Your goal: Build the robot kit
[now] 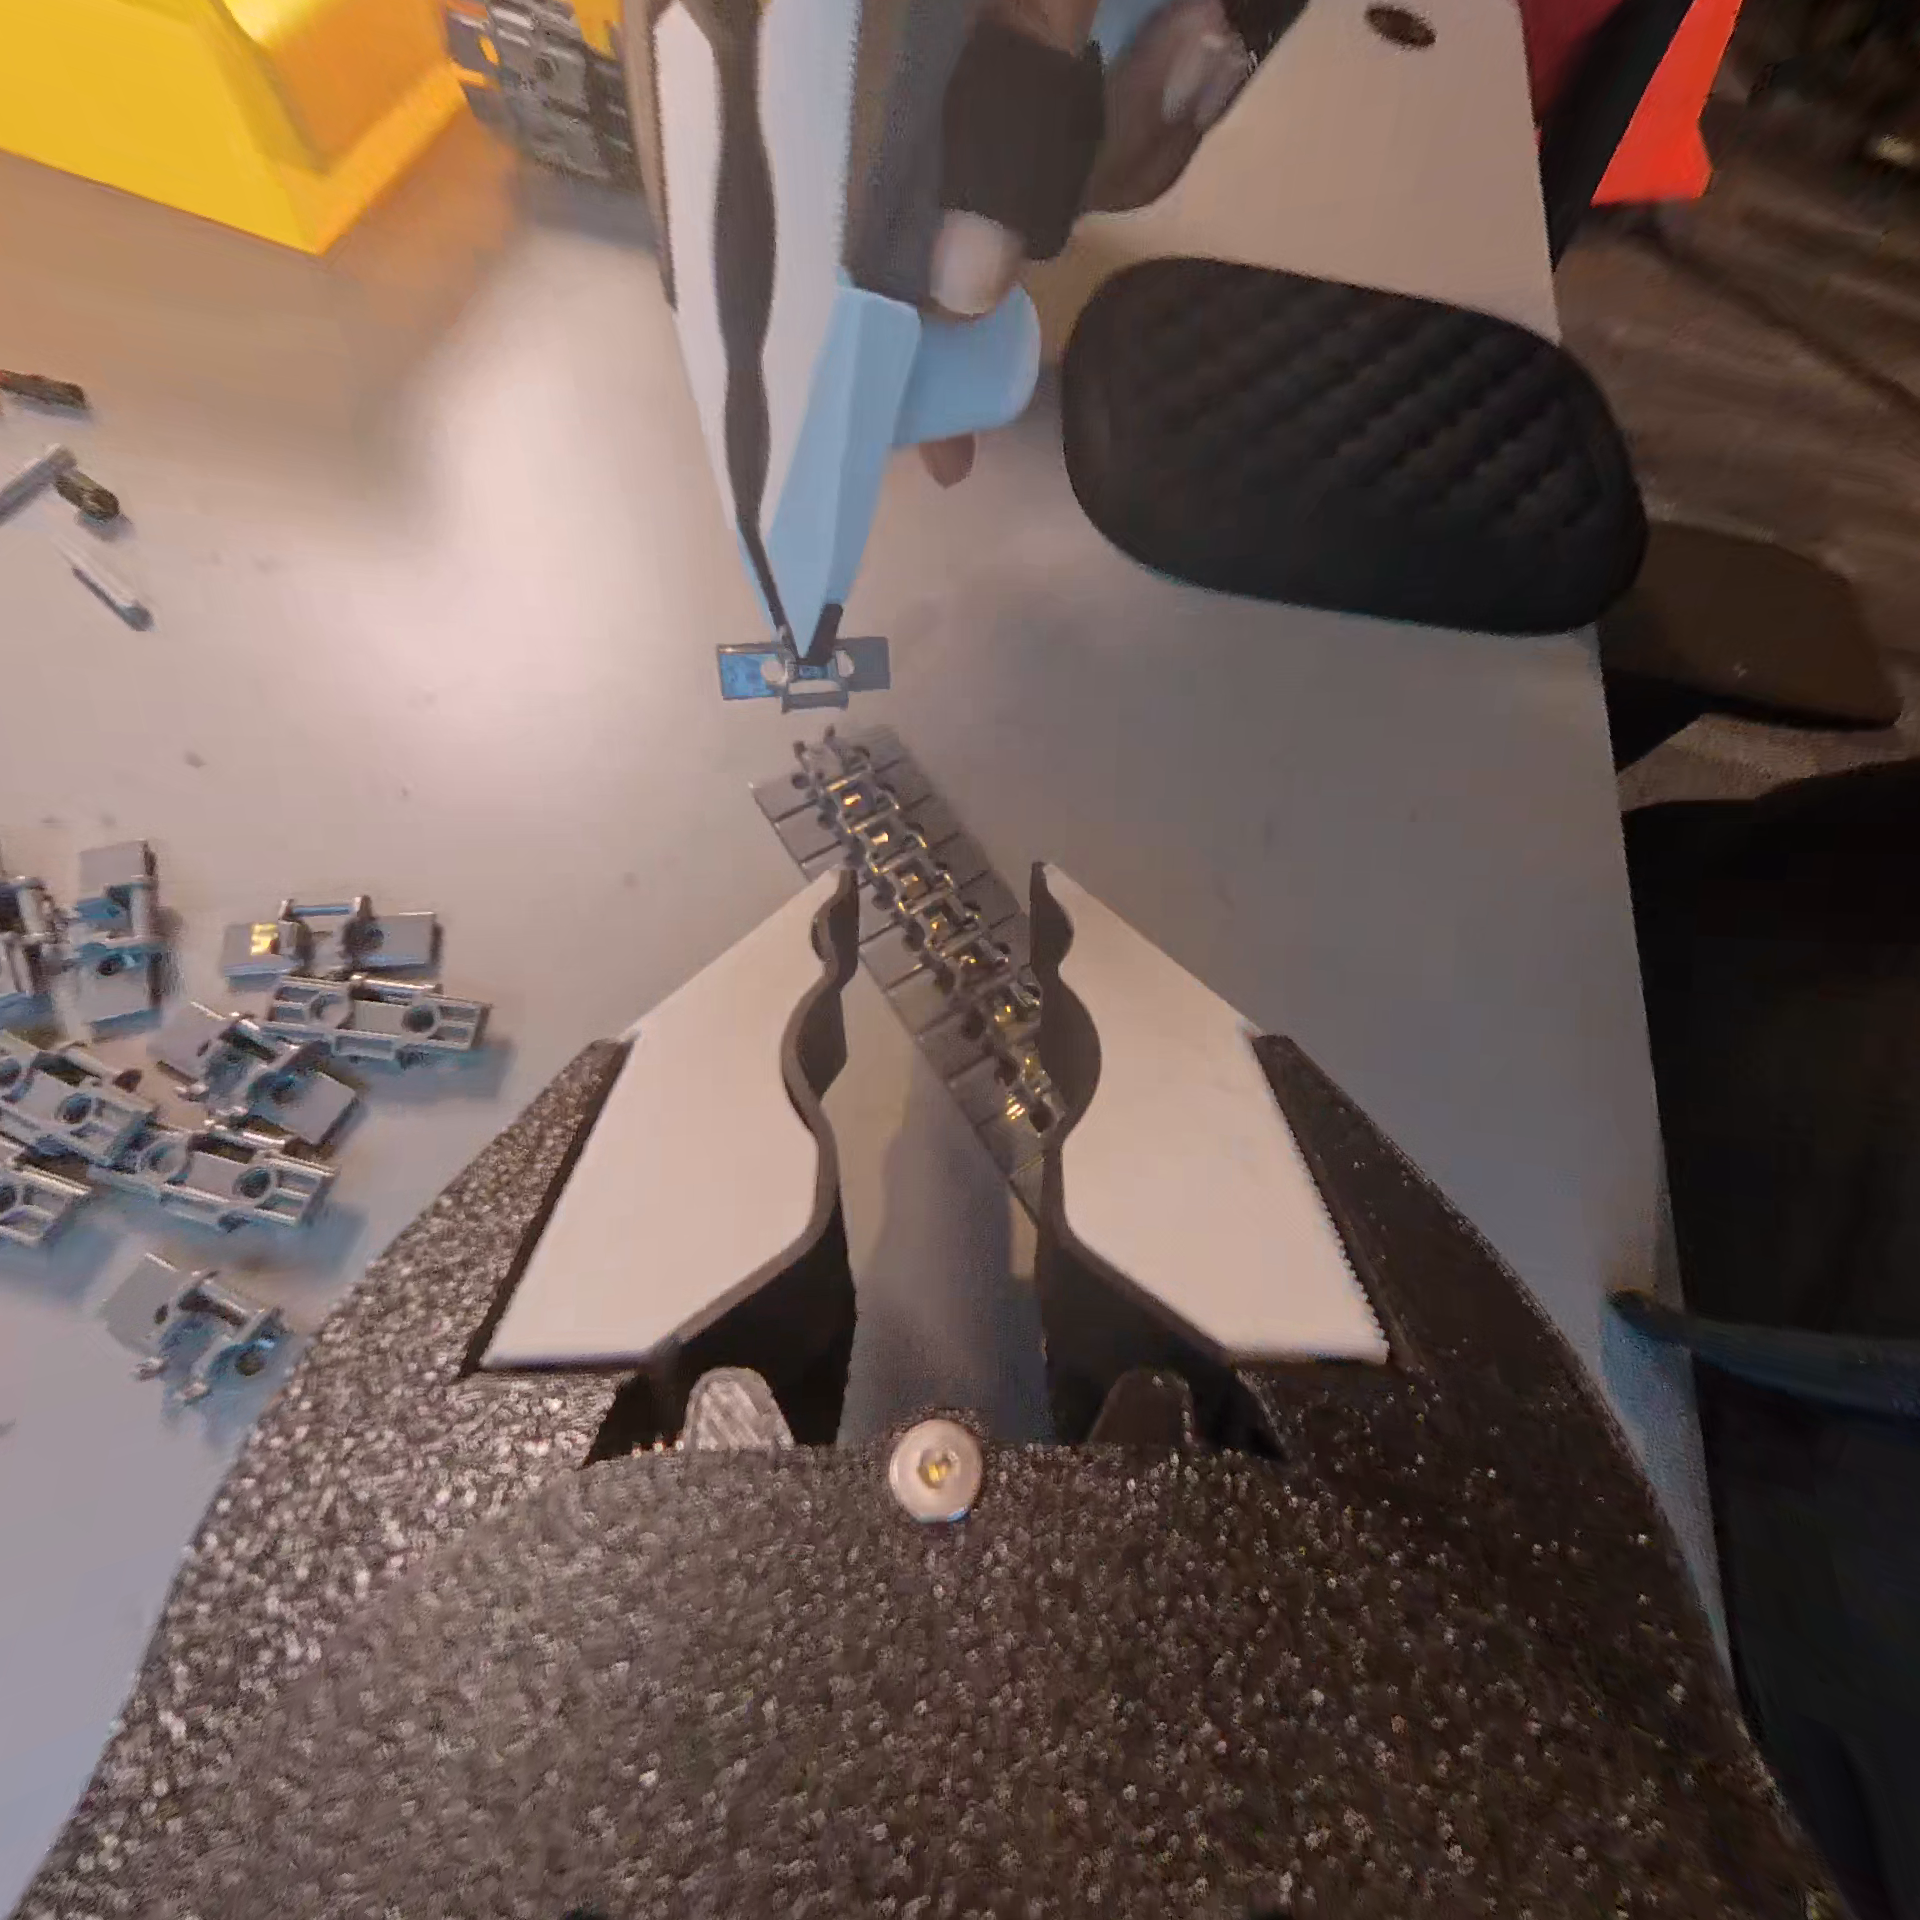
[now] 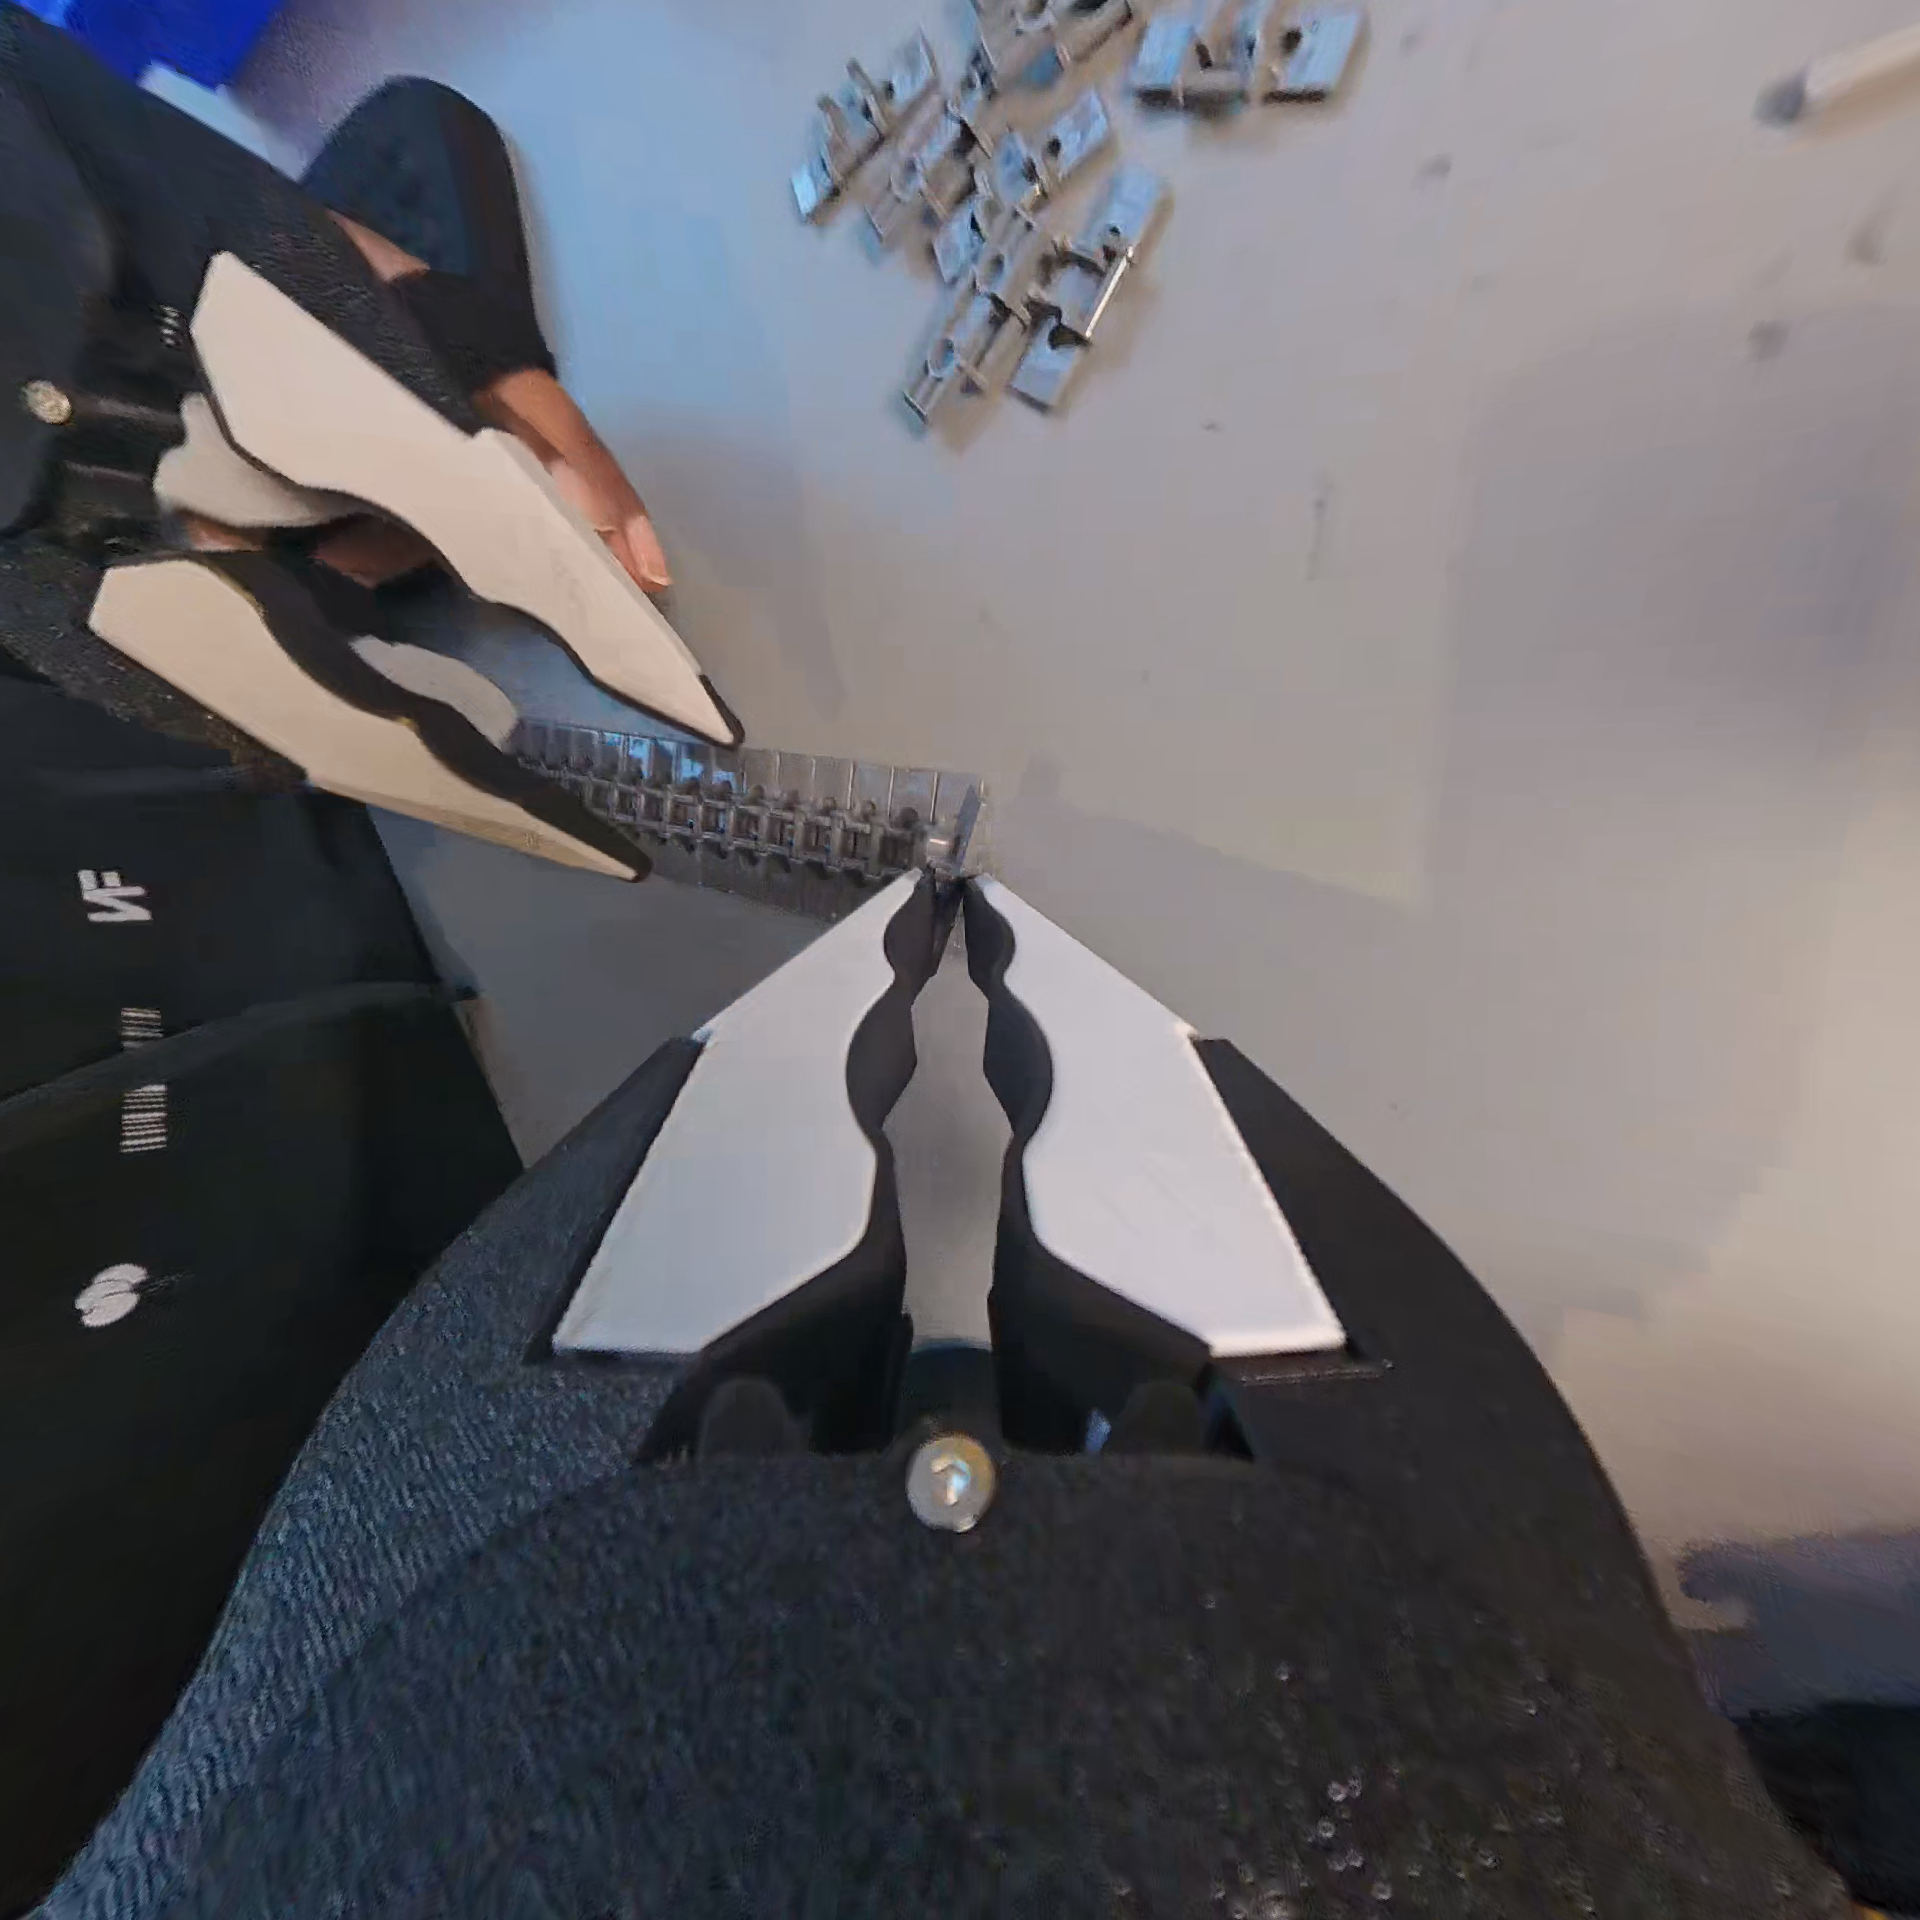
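A chain of joined grey track links (image 1: 914, 914) lies on the pale table (image 1: 416, 644). My left gripper (image 1: 943, 883) is shut on the chain across its width, near one end. It also shows in the right wrist view (image 2: 681, 795), with the chain (image 2: 810, 805) running out from its tips. My right gripper (image 2: 945, 883) is shut on a single grey link (image 2: 961, 831) and holds it right at the chain's free end. From the left wrist view the right gripper (image 1: 805, 644) comes down from above with the link (image 1: 802, 670), a small gap from the chain.
A pile of loose grey links (image 1: 208, 1049) lies left of the chain and shows in the right wrist view (image 2: 1018, 208). A yellow bin (image 1: 208, 114) stands far left. A black padded oval (image 1: 1340, 436) lies by the table's right edge. Small rods (image 1: 73, 499) lie at the left. Spacing between my two grippers at the tips: around 7 cm.
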Tool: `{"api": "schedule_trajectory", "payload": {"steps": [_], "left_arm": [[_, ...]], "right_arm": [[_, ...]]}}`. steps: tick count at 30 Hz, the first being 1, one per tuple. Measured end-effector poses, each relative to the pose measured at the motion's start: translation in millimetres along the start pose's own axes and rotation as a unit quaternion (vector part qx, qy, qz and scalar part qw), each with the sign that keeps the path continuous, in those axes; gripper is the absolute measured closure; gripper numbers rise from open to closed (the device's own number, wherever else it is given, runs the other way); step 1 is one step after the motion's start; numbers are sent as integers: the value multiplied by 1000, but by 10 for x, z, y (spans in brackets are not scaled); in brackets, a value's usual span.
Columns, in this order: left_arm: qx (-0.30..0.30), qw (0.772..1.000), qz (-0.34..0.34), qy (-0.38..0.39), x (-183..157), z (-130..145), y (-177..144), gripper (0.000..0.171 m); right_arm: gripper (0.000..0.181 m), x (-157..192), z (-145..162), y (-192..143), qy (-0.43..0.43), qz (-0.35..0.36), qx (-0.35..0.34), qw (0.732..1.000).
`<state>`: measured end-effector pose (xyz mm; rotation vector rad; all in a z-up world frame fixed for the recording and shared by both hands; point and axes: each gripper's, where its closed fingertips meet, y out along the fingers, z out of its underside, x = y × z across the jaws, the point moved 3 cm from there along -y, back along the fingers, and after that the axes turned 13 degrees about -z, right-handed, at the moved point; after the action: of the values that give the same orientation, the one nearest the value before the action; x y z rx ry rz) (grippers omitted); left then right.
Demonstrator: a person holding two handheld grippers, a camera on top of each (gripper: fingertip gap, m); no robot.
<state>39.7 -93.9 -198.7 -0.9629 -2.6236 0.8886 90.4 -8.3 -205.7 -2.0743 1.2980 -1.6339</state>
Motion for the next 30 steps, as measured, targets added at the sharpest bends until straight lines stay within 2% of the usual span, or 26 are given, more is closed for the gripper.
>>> {"api": "schedule_trajectory", "payload": {"steps": [3,7,10,18,24,28,30], "left_arm": [[43,999,0,24,-79,114,88,135],[72,996,-15,54,-104,202,160,135],[72,995,-32,68,-89,207,172,141],[70,994,-36,72,-88,213,176,142],[70,995,-35,69,-86,213,182,144],[69,994,-36,70,-89,215,183,144],[69,994,-36,70,-88,214,184,146]], "right_arm": [[176,-53,33,73,9,1,30,1000],[176,-50,8,106,3,9,60,998],[176,-41,-18,113,-15,31,88,996],[176,-31,-53,148,-58,85,145,984],[175,-16,-50,185,-117,168,192,960],[175,-23,-49,198,-121,186,215,951],[181,-26,-47,227,-135,193,225,945]]}}
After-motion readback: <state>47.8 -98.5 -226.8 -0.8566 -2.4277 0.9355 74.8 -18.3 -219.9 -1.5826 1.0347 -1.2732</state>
